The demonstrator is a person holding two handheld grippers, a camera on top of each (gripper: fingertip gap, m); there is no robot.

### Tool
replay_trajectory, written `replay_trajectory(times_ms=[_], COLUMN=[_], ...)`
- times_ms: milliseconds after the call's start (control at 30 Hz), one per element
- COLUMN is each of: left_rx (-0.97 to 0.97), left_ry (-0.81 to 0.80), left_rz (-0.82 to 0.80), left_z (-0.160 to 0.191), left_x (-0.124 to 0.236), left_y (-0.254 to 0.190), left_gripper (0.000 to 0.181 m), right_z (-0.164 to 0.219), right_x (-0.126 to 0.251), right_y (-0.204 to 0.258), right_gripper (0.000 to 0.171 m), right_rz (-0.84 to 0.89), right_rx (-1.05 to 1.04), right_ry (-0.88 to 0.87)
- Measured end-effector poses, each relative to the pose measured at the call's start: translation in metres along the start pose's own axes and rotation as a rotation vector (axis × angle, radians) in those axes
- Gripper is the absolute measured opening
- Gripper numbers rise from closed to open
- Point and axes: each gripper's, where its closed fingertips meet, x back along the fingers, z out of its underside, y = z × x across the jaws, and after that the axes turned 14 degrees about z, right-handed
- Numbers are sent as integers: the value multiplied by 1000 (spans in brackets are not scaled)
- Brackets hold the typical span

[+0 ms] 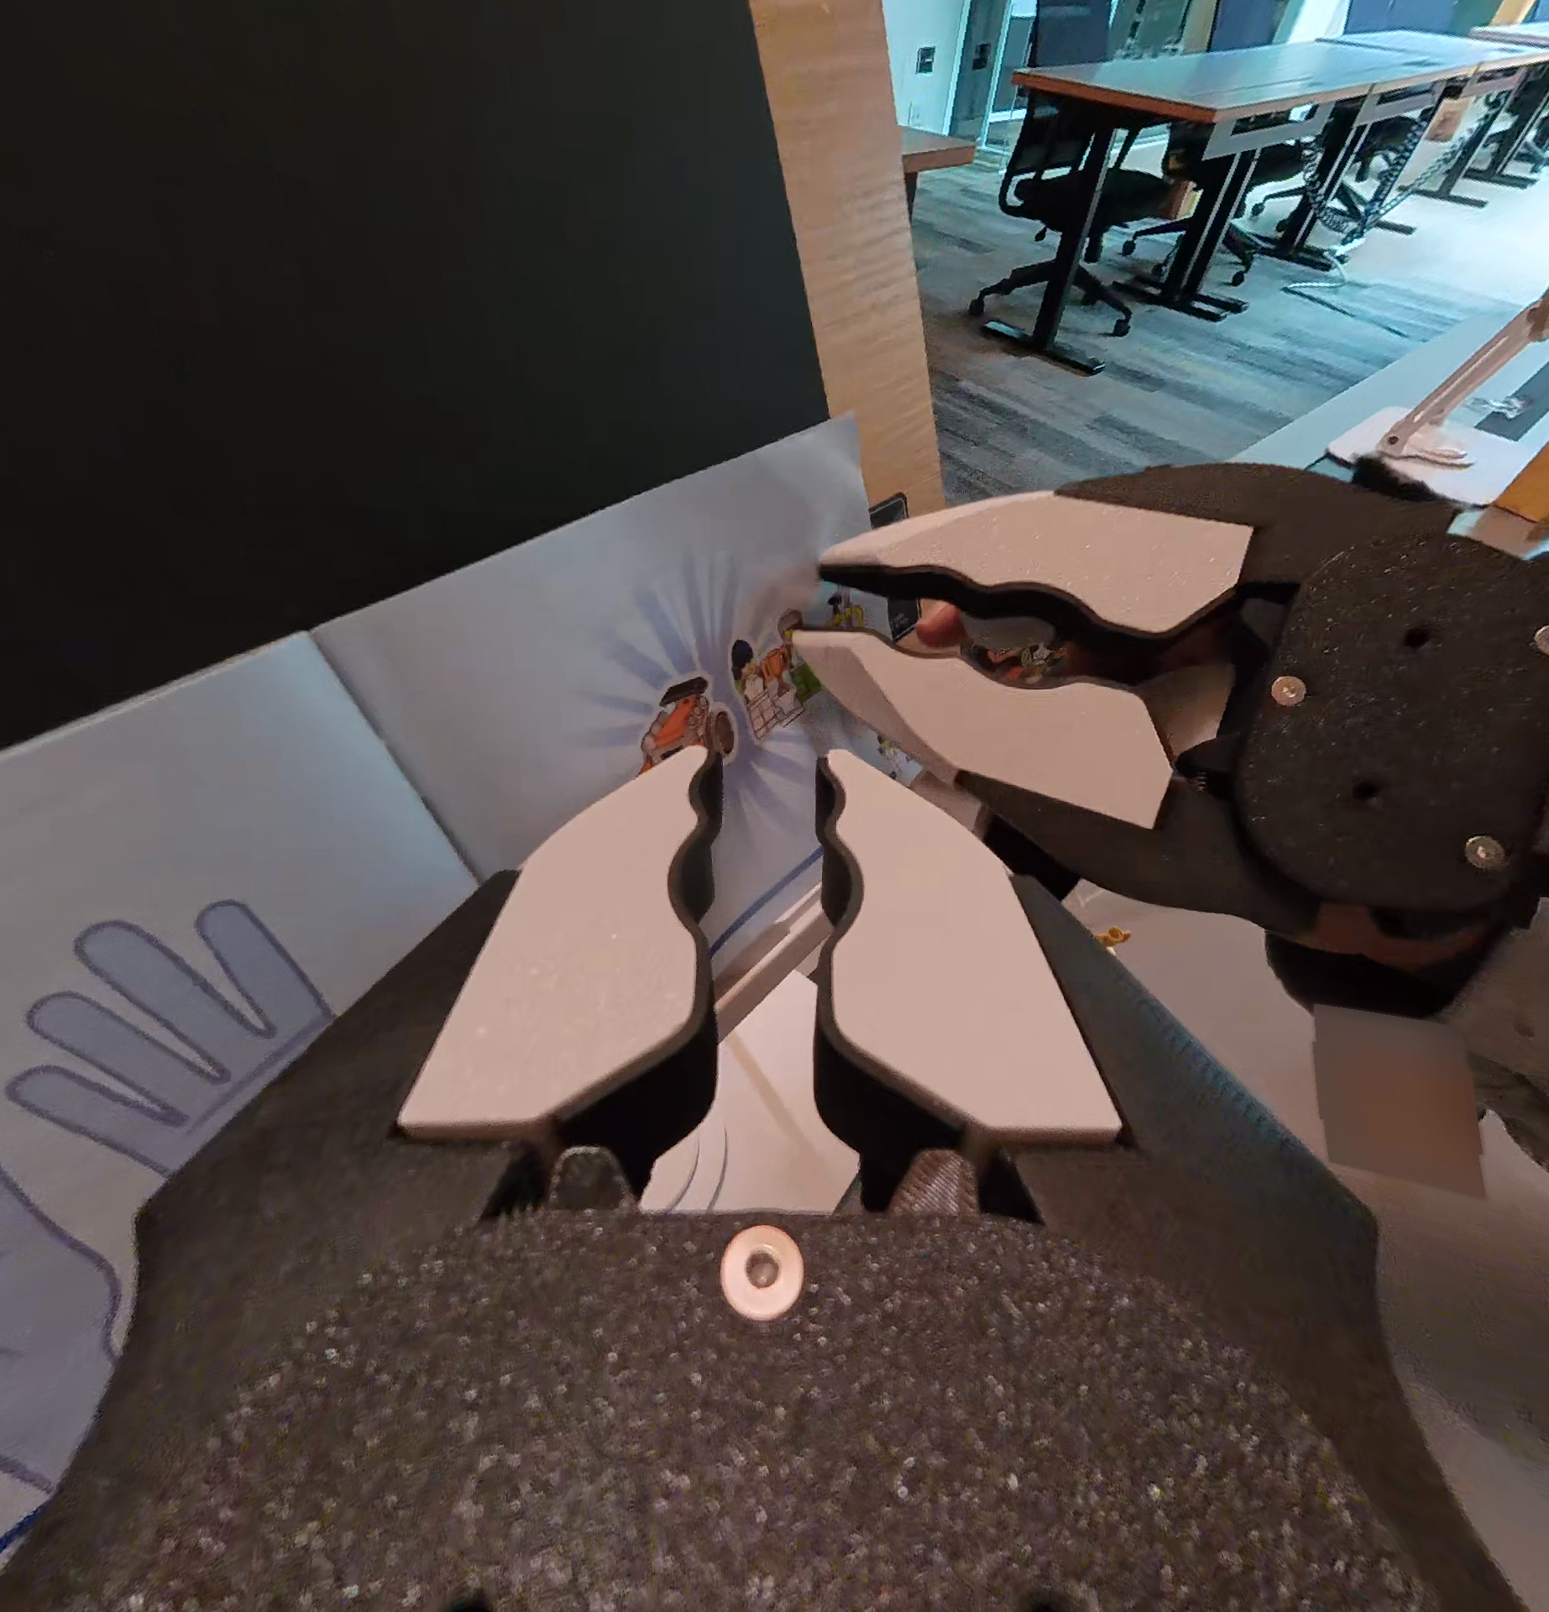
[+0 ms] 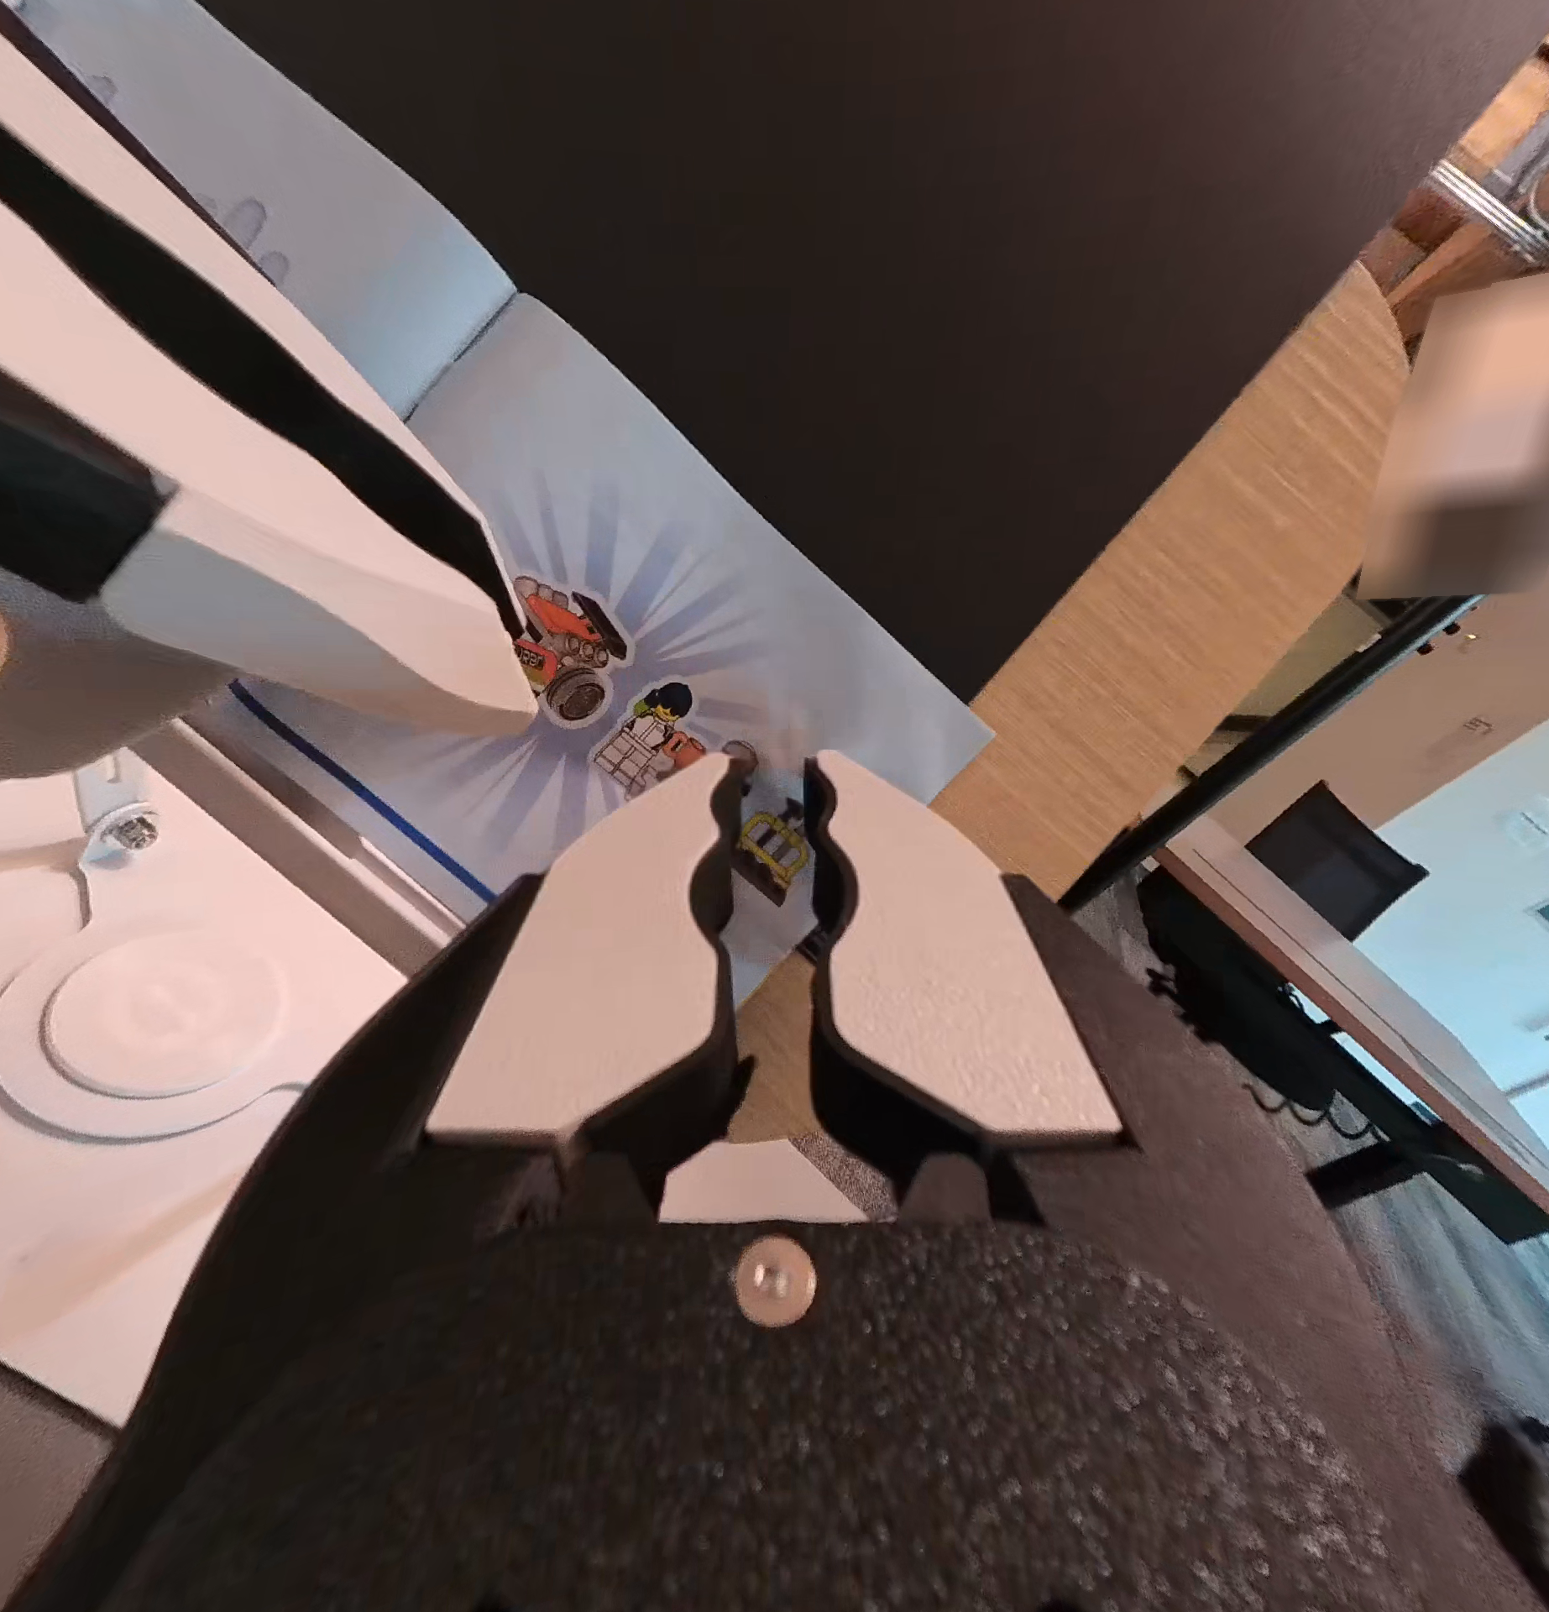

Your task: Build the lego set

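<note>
instruction sheet [image 1: 526, 663] | pale blue paper, creased into panels, unfolded | stands tilted up against a dark backdrop | printed hand outlines at 8 o'clock in the left wrist view | printed orange vehicle and minifigure [image 2: 657, 733] in a blue ray burst, just past 12 o'clock of centre in both views
</note>
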Motion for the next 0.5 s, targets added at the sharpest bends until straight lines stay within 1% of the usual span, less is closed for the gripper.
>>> replay_trajectory(times_ms=[67, 100, 200, 233, 267, 300, 367, 433, 500], left_rx=[-3, -4, 3, 7, 11, 10, -2, -17, -24], left_ry=[-2, 1, 13, 15, 13, 13, 22, 32, 23], left_rz=[-4, -8, -20, -21, -21, -25, -34, -45, -48], left_z=[0, 1, 4, 6, 6, 7, 8, 9, 7], left_x=[0, 0, 0, 1, 3, 5, 9, 13, 16], left_y=[0, 1, 6, 7, 9, 10, 13, 17, 19], left_gripper=[20, 20, 21, 21, 21, 21, 21, 21, 20], right_z=[1, 1, 2, 0, -3, -6, -4, 4, 15], right_x=[0, 1, 5, 7, 10, 15, 23, 31, 39], right_y=[2, 4, 7, 6, 5, 4, -1, -7, -9], right_gripper=[8, 2, 0, 8, 23, 30, 33, 33, 39], right_rz=[-1, -8, -39, -51, -77, -106, -140, -164, -204], right_rx=[7, 12, 9, -13, -40, -64, -37, 70, 193], right_ry=[-12, -12, 0, -8, -28, -50, -88, -129, -146])
